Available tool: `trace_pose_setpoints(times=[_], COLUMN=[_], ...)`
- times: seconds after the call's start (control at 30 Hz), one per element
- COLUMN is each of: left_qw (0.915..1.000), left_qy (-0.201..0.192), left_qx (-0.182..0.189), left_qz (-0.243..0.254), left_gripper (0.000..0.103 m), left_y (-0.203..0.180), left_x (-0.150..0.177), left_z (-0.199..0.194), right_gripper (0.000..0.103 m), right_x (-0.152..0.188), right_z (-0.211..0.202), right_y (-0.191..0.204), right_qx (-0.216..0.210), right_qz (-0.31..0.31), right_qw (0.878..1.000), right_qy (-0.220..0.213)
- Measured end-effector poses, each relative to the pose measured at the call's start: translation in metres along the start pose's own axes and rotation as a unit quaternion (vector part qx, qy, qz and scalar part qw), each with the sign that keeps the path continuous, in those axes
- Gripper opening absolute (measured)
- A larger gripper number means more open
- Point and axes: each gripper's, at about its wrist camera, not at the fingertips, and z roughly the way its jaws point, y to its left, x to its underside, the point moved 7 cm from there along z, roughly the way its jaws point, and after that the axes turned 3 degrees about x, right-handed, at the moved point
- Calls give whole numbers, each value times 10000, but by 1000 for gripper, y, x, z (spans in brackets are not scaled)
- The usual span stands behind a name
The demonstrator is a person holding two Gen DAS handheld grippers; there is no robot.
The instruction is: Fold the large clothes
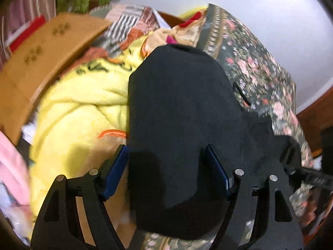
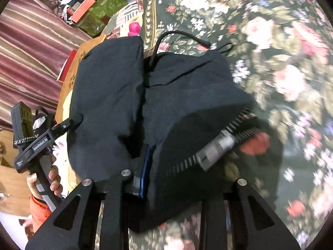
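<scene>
Black garment (image 1: 179, 112): we see it spread over the floral bedspread (image 1: 256, 66), one long panel reaching away from us in the left wrist view; in the right wrist view the same cloth (image 2: 116, 95) lies in two overlapping dark folds.
Left gripper (image 1: 166, 173): we see its two blue-padded fingers (image 1: 116, 170) standing wide apart, released, with the garment's near panel lying between them; in the right wrist view the same tool (image 2: 70, 121) touches the cloth's left edge, held by a hand (image 2: 47, 181) on its handle.
Right gripper (image 2: 187, 179): we see one blue finger pad (image 2: 146, 166) pressed against the cloth; the other finger is buried under a dark fold, so we cannot tell whether it is clenched or released.
Yellow blanket (image 1: 83, 112): we see it bunched just beside the garment's left edge.
Black cable (image 2: 179, 36): we see it looping on the bedspread beyond the garment's far edge.
Zipper (image 2: 220, 143): we see its teeth and grey slider along the near right fold.
</scene>
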Motion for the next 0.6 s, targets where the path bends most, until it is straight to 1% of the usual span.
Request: trace_pose_setpoints(times=[0.07,0.1,0.13,0.2,0.3,0.4,0.47,0.5,0.53,0.57,0.6], left_qw=[9996,9994,9989,9981,9949,9892,9807,9773,9709,9642,9602], left_qy=[-102,-144,-251,-428,-865,-1303,-1747,-1892,-2144,-2384,-2516], left_qx=[-87,-97,-107,-71,38,121,135,135,138,132,105], left_qz=[251,308,391,447,507,660,873,945,1054,1152,1211], left_gripper=[75,75,75,75,75,75,75,75,75,75,75], left_y=[-12,-13,-20,-29,-48,-70,-91,-99,-110,-120,-126], left_x=[4,5,6,4,0,-2,0,1,4,9,12], left_z=[-19,-25,-40,-59,-109,-154,-198,-211,-234,-256,-269], right_gripper=[26,26,26,26,26,26,26,26,26,26,26], right_x=[10,13,17,17,20,23,27,31,35,41,47], right_z=[-15,-23,-36,-55,-99,-152,-185,-201,-214,-233,-247], right_y=[8,9,12,20,38,62,78,86,92,102,109], right_qx=[67,133,236,361,406,236,134,93,51,-4,-39], right_qz=[-40,-80,-173,-330,-575,-747,-866,-929,-988,-1070,-1131], right_qw=[9999,9997,9992,9975,9919,9826,9730,9677,9627,9550,9485], right_qy=[-117,-182,-287,-500,-1054,-1686,-2137,-2341,-2518,-2768,-2958])
